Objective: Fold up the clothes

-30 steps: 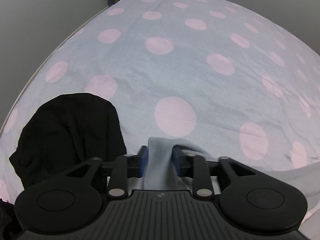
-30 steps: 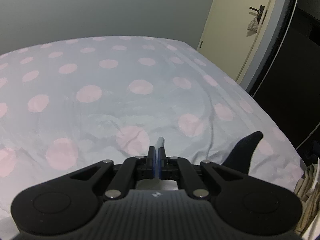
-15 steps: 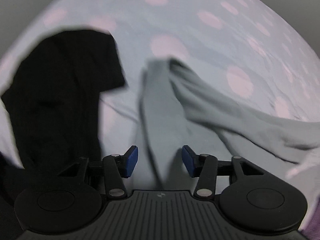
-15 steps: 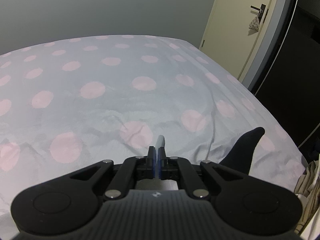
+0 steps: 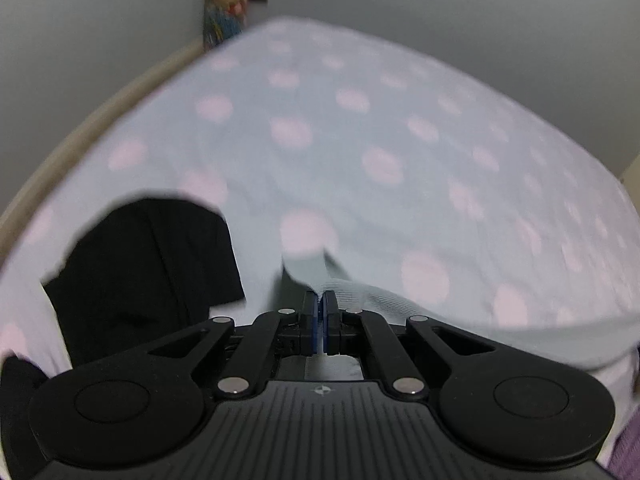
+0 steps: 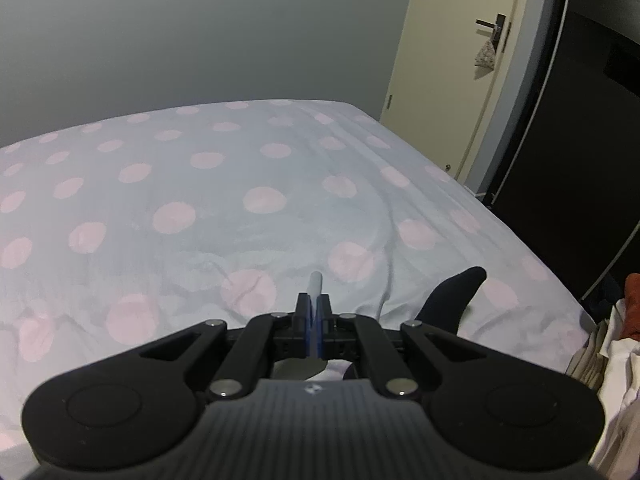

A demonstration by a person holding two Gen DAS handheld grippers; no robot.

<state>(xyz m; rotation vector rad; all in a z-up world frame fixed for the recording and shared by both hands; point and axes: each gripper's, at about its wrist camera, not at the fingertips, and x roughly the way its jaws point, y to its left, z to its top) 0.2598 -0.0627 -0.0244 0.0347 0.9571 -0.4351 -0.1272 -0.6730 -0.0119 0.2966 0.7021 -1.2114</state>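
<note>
A light grey garment (image 5: 372, 300) hangs from my left gripper (image 5: 320, 300), which is shut on a fold of it; the cloth trails off to the right over the bed. My right gripper (image 6: 313, 304) is shut on another edge of the same grey garment (image 6: 315, 282), whose tip sticks up between the pads. A black garment (image 5: 148, 272) lies on the bed to the left of my left gripper. A black sock-like piece (image 6: 452, 300) lies on the bed just right of my right gripper.
The bed has a pale blue sheet with pink dots (image 6: 260, 200). A grey wall stands behind it. A cream door (image 6: 452, 72) is at the right. A pile of pale and orange clothes (image 6: 612, 340) sits at the bed's right edge. A colourful toy (image 5: 226, 4) stands at the far corner.
My left gripper opened half a second ago, dropping its first hold, and has now shut again on a thin fold of the grey garment and lifted. The right gripper rose slightly, still shut.
</note>
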